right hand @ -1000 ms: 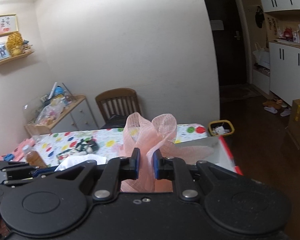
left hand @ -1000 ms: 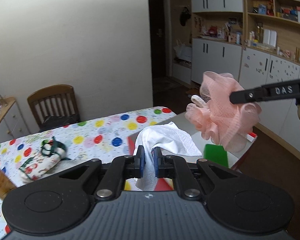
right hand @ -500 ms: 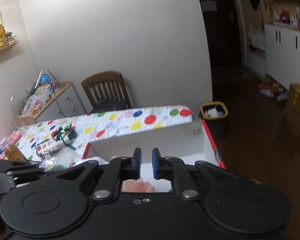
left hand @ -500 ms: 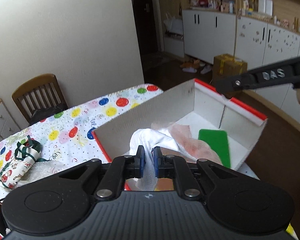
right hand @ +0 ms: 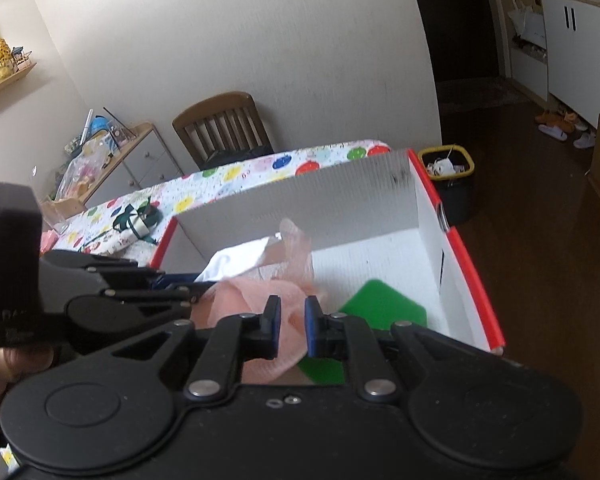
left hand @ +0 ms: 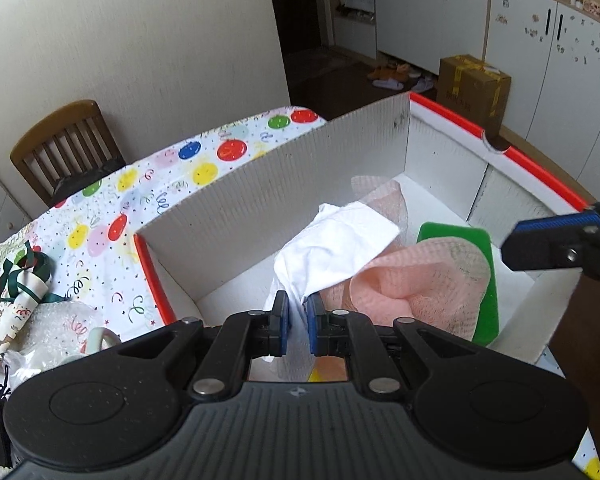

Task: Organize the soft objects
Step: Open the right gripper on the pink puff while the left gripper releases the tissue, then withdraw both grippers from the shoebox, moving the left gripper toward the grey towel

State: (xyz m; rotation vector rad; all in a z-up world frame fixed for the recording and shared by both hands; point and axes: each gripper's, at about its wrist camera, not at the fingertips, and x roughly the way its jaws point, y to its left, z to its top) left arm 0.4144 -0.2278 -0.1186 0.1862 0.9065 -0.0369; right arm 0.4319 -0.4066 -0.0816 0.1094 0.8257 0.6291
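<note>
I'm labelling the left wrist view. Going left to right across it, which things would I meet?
Gift-wrapped bundle with green ribbon → bubble wrap → white cloth in the left gripper → pink mesh sponge → right gripper.

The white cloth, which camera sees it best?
The left wrist view. There the white cloth fills the middle, pinched in the left gripper over the white box. In the right wrist view only a small part shows behind the pink mesh sponge.
</note>
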